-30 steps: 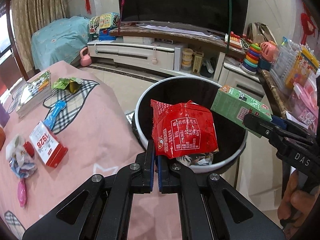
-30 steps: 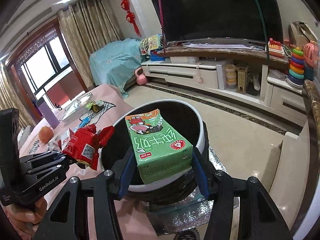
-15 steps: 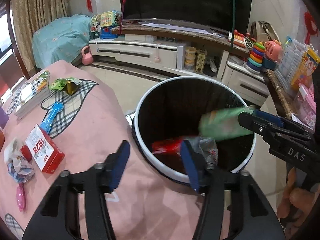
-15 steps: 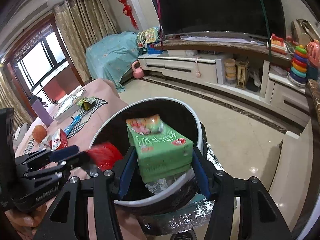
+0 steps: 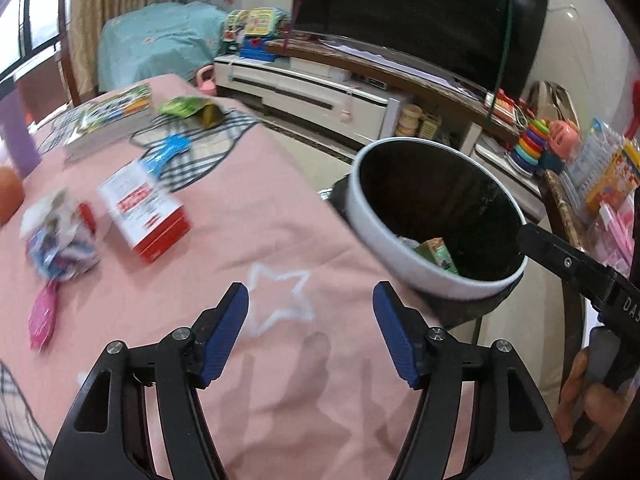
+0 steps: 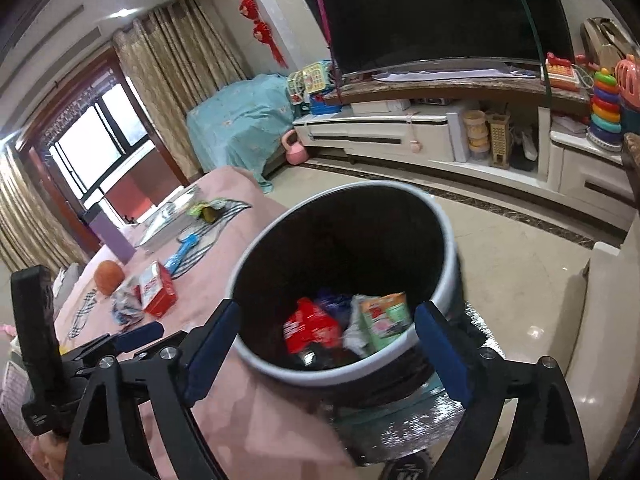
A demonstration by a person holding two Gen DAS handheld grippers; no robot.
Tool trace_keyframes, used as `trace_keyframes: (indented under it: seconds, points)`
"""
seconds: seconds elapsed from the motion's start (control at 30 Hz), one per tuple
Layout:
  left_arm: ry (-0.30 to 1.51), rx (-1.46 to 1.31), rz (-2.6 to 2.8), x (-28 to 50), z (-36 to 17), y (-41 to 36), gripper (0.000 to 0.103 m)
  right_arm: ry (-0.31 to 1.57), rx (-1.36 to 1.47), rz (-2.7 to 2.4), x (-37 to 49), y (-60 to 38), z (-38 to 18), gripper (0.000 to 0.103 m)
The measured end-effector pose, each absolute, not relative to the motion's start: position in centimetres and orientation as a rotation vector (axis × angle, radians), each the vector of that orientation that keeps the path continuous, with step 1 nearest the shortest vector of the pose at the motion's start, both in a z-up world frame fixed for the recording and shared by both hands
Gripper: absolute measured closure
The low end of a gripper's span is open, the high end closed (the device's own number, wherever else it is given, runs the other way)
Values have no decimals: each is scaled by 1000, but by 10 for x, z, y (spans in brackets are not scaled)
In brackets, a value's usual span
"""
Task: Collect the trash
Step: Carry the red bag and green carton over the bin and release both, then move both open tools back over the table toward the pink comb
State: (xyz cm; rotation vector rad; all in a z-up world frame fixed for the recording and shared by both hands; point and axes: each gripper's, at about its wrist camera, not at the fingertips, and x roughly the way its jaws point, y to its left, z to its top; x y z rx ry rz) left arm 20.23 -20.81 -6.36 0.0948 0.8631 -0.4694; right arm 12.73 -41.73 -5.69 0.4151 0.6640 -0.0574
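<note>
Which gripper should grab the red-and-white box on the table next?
Left. The left gripper is open, empty and over the pink table, facing the red-and-white box. The right gripper, also open, straddles the trash bin, farther away.

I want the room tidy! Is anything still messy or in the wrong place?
Yes. Trash is left on the pink tablecloth: a crumpled wrapper, a red and white box and a green packet. The red bag and green carton are in the bin.
</note>
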Motion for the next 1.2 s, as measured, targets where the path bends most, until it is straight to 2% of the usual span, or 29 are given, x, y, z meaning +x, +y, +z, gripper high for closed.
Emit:
trace_keyframes:
  seconds: [0.57, 0.7, 1.2]
  points:
    - [894, -52, -306, 182, -82, -93, 33, 689, 383, 96, 131, -328, -65, 6]
    - [898, -80, -287, 180, -84, -75, 30, 708, 373, 120, 134, -309, -70, 6]
    - [905, -127, -208, 172, -92, -28, 29, 752, 307, 187, 148, -268, -80, 6]
